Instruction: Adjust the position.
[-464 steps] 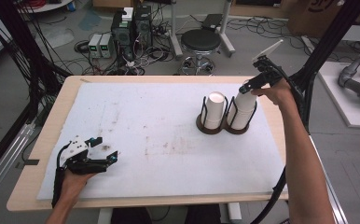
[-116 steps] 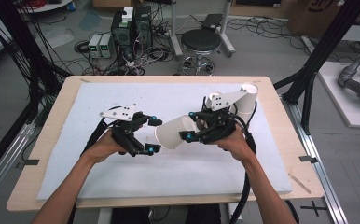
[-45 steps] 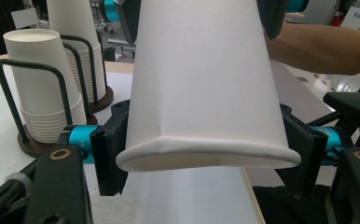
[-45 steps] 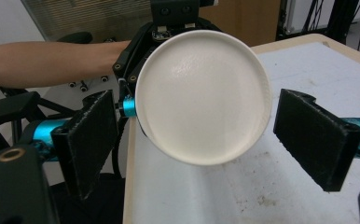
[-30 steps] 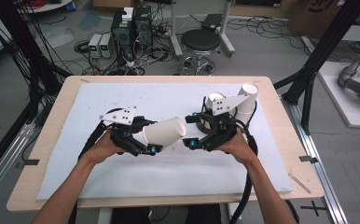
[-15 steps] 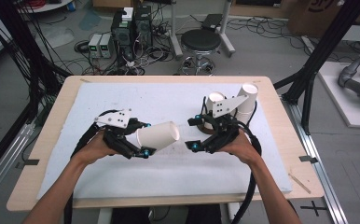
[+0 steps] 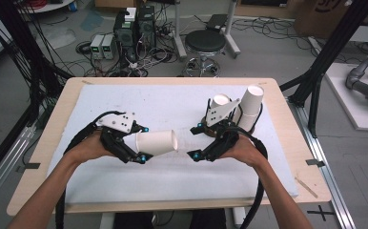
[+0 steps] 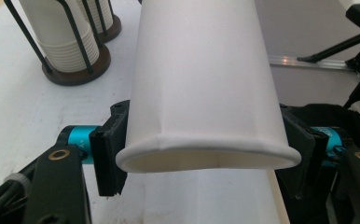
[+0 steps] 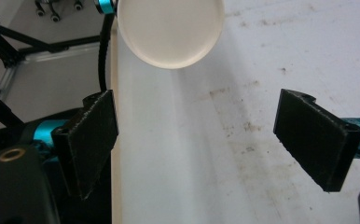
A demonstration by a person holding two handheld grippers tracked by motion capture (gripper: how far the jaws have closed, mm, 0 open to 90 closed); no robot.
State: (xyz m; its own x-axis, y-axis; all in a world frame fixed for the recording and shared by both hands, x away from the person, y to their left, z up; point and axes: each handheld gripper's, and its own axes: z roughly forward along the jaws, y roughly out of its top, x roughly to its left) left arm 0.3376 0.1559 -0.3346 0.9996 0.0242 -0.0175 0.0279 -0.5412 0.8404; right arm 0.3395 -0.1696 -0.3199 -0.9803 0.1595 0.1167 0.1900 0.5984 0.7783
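Change: right gripper has let go of the cup and backed off, jaws apart.
Left gripper: clamped on cup.
Holders: cup stacks inside, beyond right gripper.

High view: fixed above the table's near edge, facing forward and down, distant; left gripper view: close, looking along a paper cup filling frame centre; right gripper view: close, facing the same cup's base, top centre.
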